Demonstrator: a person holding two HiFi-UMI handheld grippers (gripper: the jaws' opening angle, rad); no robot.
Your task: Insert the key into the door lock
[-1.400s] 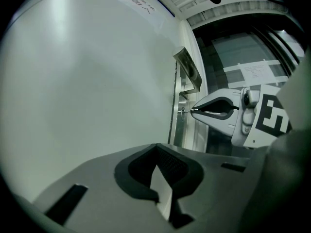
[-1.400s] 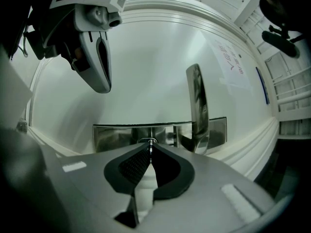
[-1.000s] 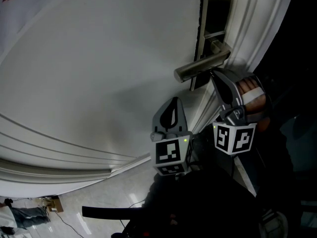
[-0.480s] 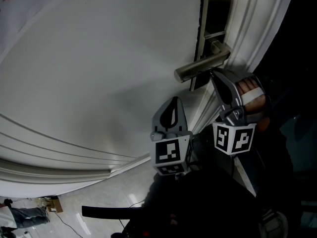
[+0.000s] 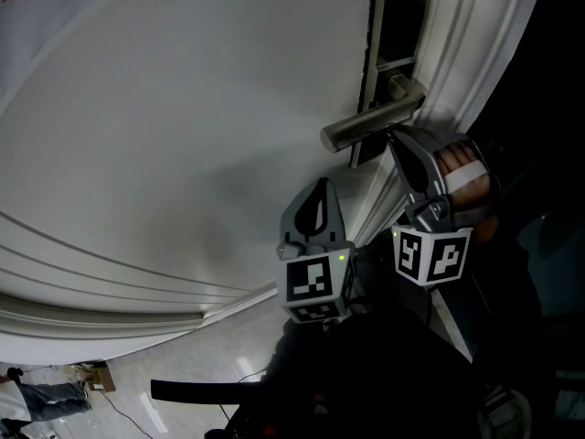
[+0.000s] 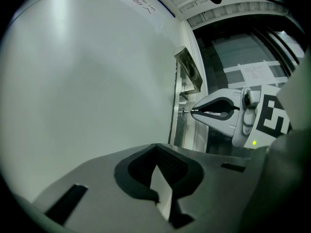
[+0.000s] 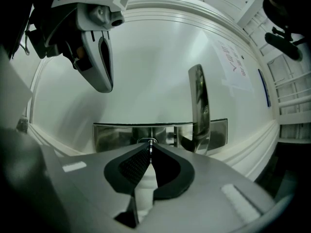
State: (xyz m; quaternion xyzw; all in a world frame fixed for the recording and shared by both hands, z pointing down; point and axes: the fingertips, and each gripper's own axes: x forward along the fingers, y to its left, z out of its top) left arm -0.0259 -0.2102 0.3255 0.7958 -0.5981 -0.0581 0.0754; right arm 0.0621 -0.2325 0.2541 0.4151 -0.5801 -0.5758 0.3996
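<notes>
Door [image 5: 183, 108]: white, plain face, fills most of the head view. Lock plate [image 5: 398, 16]: dark metal, mounted close to the door's right edge, next to the moulded frame [image 5: 475, 44]. Lever handle [image 5: 366, 124]: brushed metal, projects from the plate's lower half toward the middle of the door.

Right gripper [image 7: 150, 148]: jaws pressed together on the key [image 7: 150, 152], seen only as a thin metal blade edge-on between the pads. Gripper tip sits just under the lever handle, right at the lock plate. In its own view the blade lines up with the small round cylinder [image 7: 147, 141] on the plate. In the left gripper view a short length of key shows between the jaw tip and the plate and meets the plate. Blade looks to be at or in the keyhole; the depth cannot be read from any view.

Left gripper [image 6: 156, 147]: jaws closed on each other, nothing between them. It hangs in front of the bare door face, lower than the handle and well apart from the lock plate, and touches neither. Its tips point at the door.

Marker cubes: left [image 5: 311, 282], right [image 5: 431, 254], both face the head camera. Green light on at the left cube's upper right corner.

Hand [image 5: 462, 176]: partly visible behind the right gripper's body.
</notes>
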